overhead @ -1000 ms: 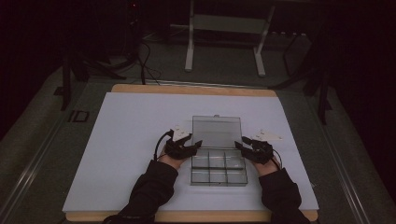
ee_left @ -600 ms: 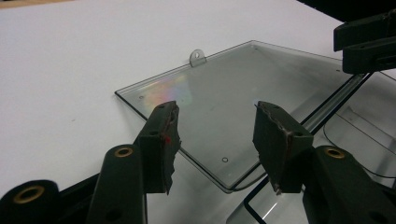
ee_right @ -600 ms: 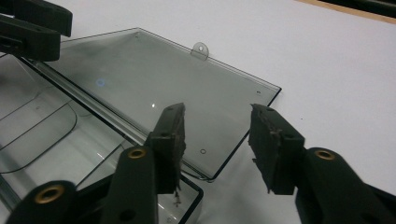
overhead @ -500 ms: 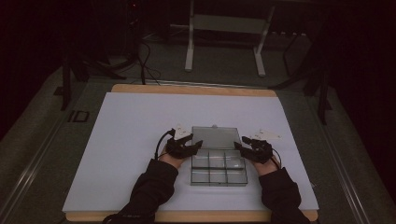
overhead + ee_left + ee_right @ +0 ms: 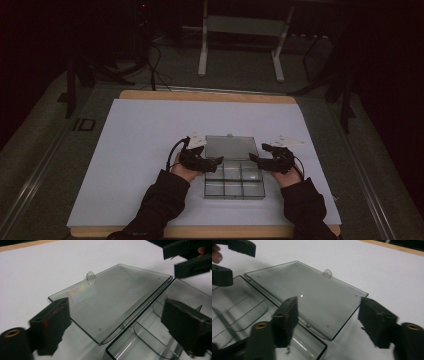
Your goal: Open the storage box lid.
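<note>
- Dark long sleeves on both forearms.
- Left gripper (image 5: 216,160): black body, blocky black jaws, brass-coloured screw insert, pale three-cornered plate, black cable looping off.
- Right gripper (image 5: 253,158): same black build, pale plate.

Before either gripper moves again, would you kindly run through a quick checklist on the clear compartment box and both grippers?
1. Lid folded fully back, lying flat on the white table cover: ok.
2. Left gripper released; its jaws have just been opening and stand wide on either side of the lid's hinge corner, pads off it: ok.
3. Right gripper released; its jaws have just been opening, pads apart from the lid: ok.
4. Box compartments free of contents: ok as far as visible.
5. Lid tab intact: ok.
6. Hinge undamaged: cannot tell.
</note>
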Demonstrator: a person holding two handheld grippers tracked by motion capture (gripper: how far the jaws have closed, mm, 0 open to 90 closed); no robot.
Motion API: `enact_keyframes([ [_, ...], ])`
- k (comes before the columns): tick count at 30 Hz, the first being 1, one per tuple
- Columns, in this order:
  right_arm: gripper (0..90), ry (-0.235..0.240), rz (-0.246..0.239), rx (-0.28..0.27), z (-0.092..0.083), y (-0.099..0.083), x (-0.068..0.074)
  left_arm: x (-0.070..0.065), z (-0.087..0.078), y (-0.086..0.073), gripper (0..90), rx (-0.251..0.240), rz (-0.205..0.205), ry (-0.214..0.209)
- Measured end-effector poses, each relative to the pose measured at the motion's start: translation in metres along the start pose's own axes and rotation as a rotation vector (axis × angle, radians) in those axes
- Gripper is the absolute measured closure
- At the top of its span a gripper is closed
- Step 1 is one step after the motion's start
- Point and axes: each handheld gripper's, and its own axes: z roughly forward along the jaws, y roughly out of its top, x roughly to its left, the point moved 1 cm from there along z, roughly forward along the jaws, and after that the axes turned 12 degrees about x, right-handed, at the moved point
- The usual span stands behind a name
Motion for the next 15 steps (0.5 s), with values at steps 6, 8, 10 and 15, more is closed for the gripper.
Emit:
enact_keyframes([
  [6,23.0,0.017,-0.005,-0.008,-0.008,-0.006,-0.003,-0.002,-0.009,-0.001,2.3,-0.016,0.039,-0.022],
  [8,20.9,0.014,-0.008,-0.001,-0.011,-0.008,-0.004,-0.002,-0.011,-0.002,2.3,-0.015,0.047,-0.026],
  [10,20.4,0.019,-0.009,0.003,-0.014,-0.011,-0.005,-0.002,-0.013,-0.004,2.3,-0.011,0.048,-0.033],
  [15,16.6,-0.026,-0.015,0.000,-0.022,-0.018,-0.008,0.000,-0.019,-0.009,2.3,-0.011,0.048,-0.039],
])
